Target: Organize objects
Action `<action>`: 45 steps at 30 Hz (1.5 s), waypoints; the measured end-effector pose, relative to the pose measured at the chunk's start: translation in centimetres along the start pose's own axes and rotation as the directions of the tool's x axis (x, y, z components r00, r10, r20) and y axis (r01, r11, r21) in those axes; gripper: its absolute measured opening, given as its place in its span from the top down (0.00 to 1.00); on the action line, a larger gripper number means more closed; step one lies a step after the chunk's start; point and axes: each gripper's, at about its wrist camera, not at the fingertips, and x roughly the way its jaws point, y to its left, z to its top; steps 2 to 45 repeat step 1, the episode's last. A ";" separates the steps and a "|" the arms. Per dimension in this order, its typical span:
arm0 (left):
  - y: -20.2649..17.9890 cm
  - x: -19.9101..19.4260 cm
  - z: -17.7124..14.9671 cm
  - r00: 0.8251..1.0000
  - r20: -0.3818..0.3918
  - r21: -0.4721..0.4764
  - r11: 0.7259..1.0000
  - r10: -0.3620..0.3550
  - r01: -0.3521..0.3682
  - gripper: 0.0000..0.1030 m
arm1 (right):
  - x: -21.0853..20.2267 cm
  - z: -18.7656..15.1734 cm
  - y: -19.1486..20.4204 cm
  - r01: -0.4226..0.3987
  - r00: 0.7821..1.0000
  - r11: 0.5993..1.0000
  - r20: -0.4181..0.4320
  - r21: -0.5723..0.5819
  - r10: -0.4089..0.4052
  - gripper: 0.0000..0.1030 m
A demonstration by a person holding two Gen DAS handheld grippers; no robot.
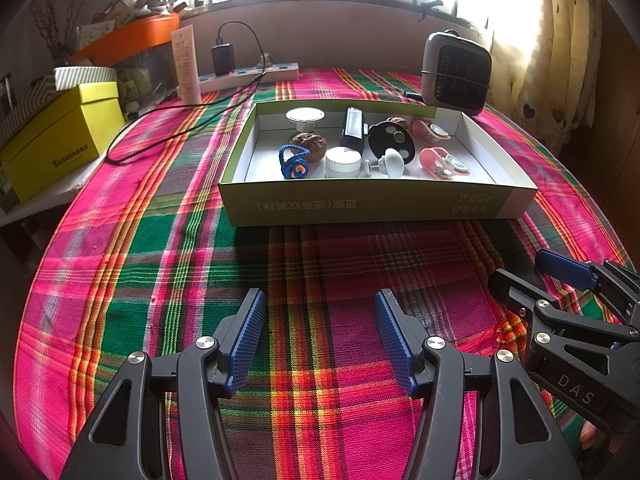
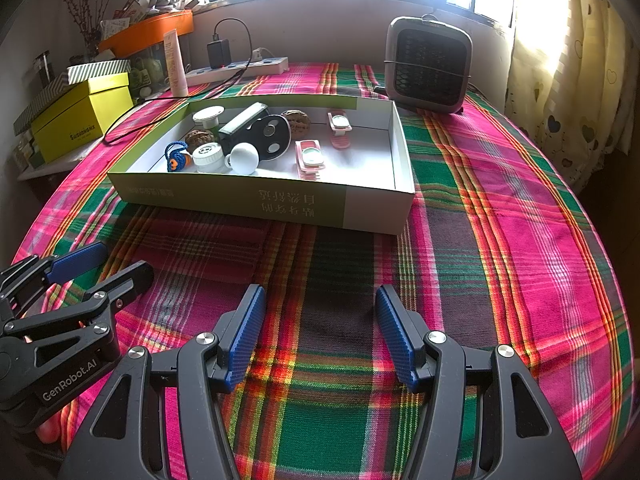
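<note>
Two hand-held grippers poised over a plaid-covered counter (image 1: 320, 264), short of a shallow green-and-white box (image 1: 372, 204) that holds the objects to be organized. The left gripper (image 1: 320, 336) and right gripper (image 2: 320, 332) both have their jaws spread wide and hold nothing; they hover side by side, well apart from the box.

Inside the box the items crowd toward the left half: a blue cord loop (image 1: 293, 162), a white ribbed cap (image 1: 342, 162), a white knob (image 1: 390, 163), a black disc (image 1: 391, 139), a dark rectangular bar (image 1: 353, 130), two carved walnuts (image 1: 309, 144) and two pink clips (image 1: 442, 162). The right part of the box floor is bare.

Likely hazards, as judged from this arrangement: the cap, knob and disc touch or nearly touch, so jaws closing on one may nudge or drag its neighbour; the rounded knob and walnuts could roll or squirt out of a flat-padded pinch; the near wall of the box may catch a low approach and shift the light cardboard on the cloth.
</note>
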 end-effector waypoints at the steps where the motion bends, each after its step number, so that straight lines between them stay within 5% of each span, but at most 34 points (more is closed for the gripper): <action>1: 0.0 0.0 0.0 1.000 0.000 0.000 1.000 0.000 0.000 0.45 | 0.0 0.0 0.0 0.000 1.000 1.000 0.000 0.000 0.000 0.44; 45: 0.0 0.0 0.0 1.000 0.000 0.000 1.000 0.000 0.000 0.45 | 0.0 0.0 0.0 0.000 1.000 1.000 0.000 0.000 0.000 0.44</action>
